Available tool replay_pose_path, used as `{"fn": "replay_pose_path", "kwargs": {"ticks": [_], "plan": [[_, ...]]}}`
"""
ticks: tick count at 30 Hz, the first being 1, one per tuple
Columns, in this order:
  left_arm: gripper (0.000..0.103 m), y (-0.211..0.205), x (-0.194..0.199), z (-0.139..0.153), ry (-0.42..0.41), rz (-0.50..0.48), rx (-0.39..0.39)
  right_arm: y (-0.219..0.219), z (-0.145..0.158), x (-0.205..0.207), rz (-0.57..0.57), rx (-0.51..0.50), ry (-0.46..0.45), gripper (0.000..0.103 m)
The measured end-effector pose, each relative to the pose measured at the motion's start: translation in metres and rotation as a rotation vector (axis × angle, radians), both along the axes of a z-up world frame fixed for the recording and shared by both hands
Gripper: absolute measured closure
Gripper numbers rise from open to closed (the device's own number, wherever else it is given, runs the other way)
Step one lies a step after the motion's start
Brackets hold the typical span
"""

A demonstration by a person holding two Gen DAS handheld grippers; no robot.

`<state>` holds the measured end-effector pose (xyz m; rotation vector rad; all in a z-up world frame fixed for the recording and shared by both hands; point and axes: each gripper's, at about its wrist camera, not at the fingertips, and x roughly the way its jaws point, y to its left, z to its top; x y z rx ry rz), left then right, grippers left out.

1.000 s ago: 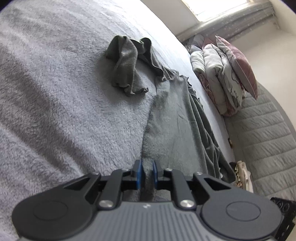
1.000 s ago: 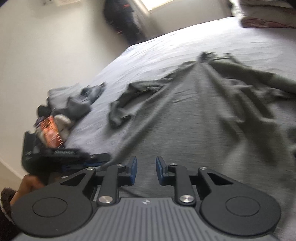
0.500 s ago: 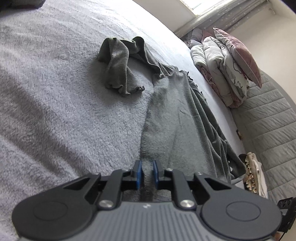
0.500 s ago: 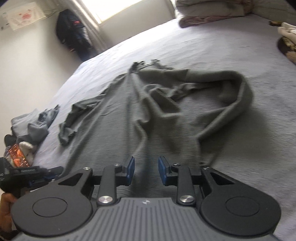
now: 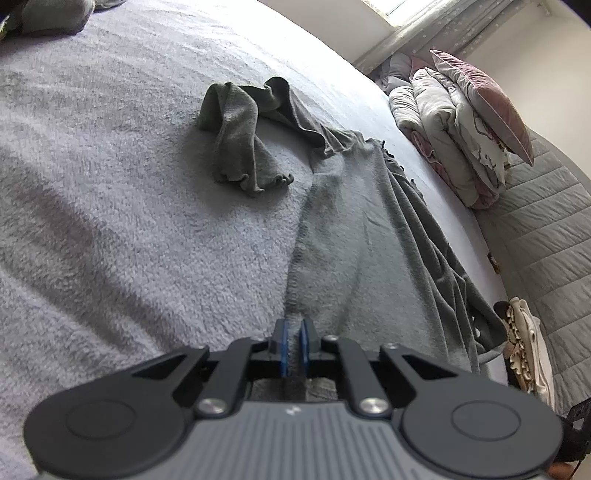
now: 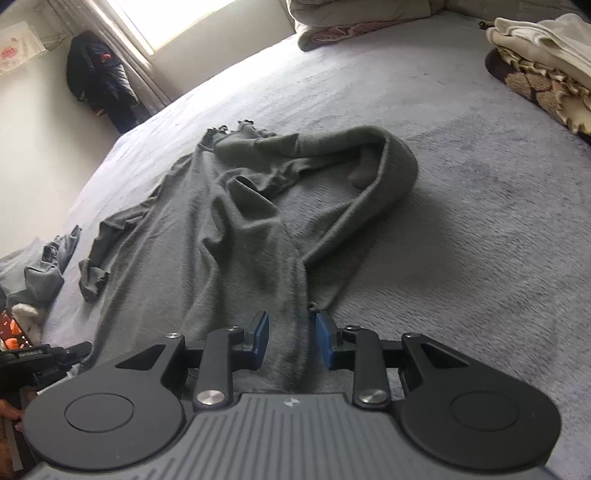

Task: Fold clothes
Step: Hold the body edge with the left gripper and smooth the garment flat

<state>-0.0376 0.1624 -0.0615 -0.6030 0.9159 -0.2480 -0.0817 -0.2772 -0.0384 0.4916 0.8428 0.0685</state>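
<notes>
- grey fleece bedspread [image 5: 110, 229] covers the whole bed, with a bright window [image 6: 177, 22] and a dark jacket [image 6: 99, 85] hanging on the wall at the far side in the right wrist view.
- a grey-green long-sleeved garment [image 6: 229, 229] lies spread down the middle of the bed, rumpled, its hem end nearest both cameras.
- left gripper [image 5: 293, 347] — its blue pads have just been closing and now pinch a fold of the garment's hem, cloth filling the narrow gap between them.
- in the left wrist view one sleeve [image 5: 240, 147] is doubled over on the bedspread beyond the body of the garment, its frilled cuff facing the camera.
- right gripper [image 6: 291, 338] stands partly open over the other hem corner; fabric runs between the pads, but whether the pads press on it i cannot tell — a gap shows on the left side.
- in the right wrist view the other sleeve [image 6: 384, 173] curves in a loop to the right of the garment's body.
- folded quilts and a pink cushion [image 5: 484, 107] are stacked at the bed's far edge.
- a small heap of other clothes [image 6: 48, 266] lies at the left edge in the right wrist view, with a folded pile [image 6: 539, 55] at the upper right.
</notes>
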Motion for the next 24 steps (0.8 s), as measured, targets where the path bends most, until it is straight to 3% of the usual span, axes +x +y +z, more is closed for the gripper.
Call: {"fn": "replay_pose_path", "kwargs": {"ticks": [10,24], "plan": [[0.097,0.0005,-0.0049,0.0044,-0.015,0.033,0.037,-0.0031,-0.0052,-0.0046,-0.014,0.008,0.030,0.072],[0.096,0.0006,-0.0064,0.0024,0.003,0.023,0.006,-0.0056,-0.0090,-0.0064,-0.021,0.020,0.049,0.072]]}}
